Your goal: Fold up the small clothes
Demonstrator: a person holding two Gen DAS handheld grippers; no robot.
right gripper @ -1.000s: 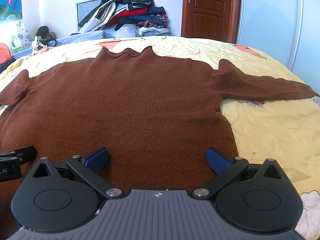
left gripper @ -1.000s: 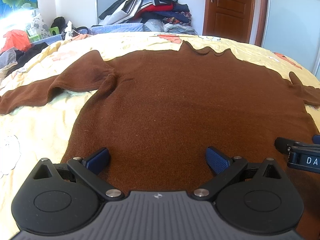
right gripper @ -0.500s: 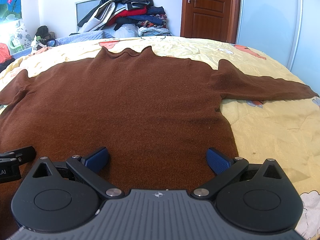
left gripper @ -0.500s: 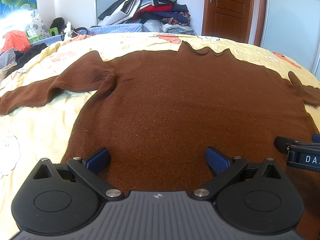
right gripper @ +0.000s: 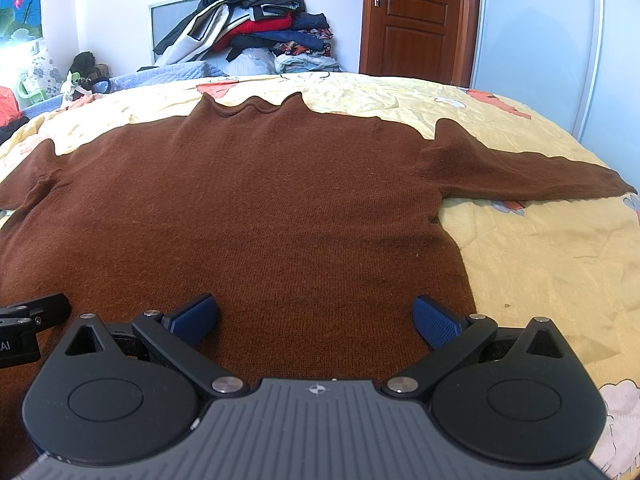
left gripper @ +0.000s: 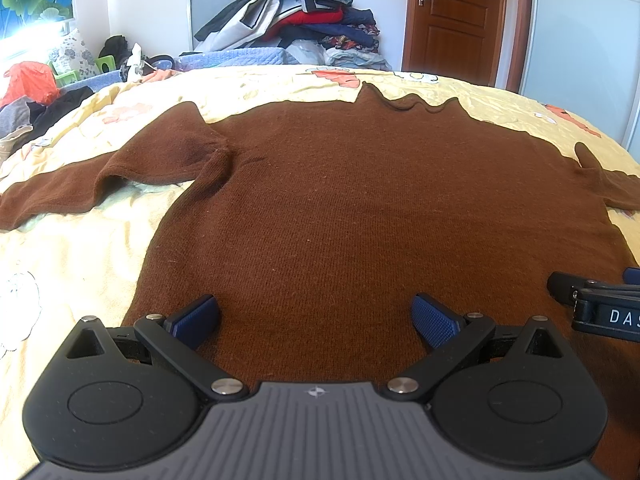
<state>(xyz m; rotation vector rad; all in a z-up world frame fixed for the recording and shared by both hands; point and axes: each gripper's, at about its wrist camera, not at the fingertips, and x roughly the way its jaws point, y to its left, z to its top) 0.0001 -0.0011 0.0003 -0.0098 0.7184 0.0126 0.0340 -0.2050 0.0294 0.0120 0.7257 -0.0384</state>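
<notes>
A brown knit sweater [left gripper: 352, 208] lies flat on the yellow bedspread [left gripper: 72, 256], collar at the far side, both sleeves spread out. It also fills the right wrist view [right gripper: 256, 208]. My left gripper [left gripper: 316, 316] is open and empty over the sweater's near hem, left half. My right gripper [right gripper: 316, 316] is open and empty over the hem's right half. The left sleeve [left gripper: 80, 184] runs off to the left with a bunched shoulder. The right sleeve [right gripper: 528, 176] lies straight to the right. Each gripper shows at the edge of the other's view.
A heap of clothes [left gripper: 296, 20] is piled beyond the bed's far edge. A wooden door [left gripper: 456, 16] stands at the back right. More clothes and an orange bag [left gripper: 28, 84] lie at the far left. The bedspread [right gripper: 552, 264] extends right of the sweater.
</notes>
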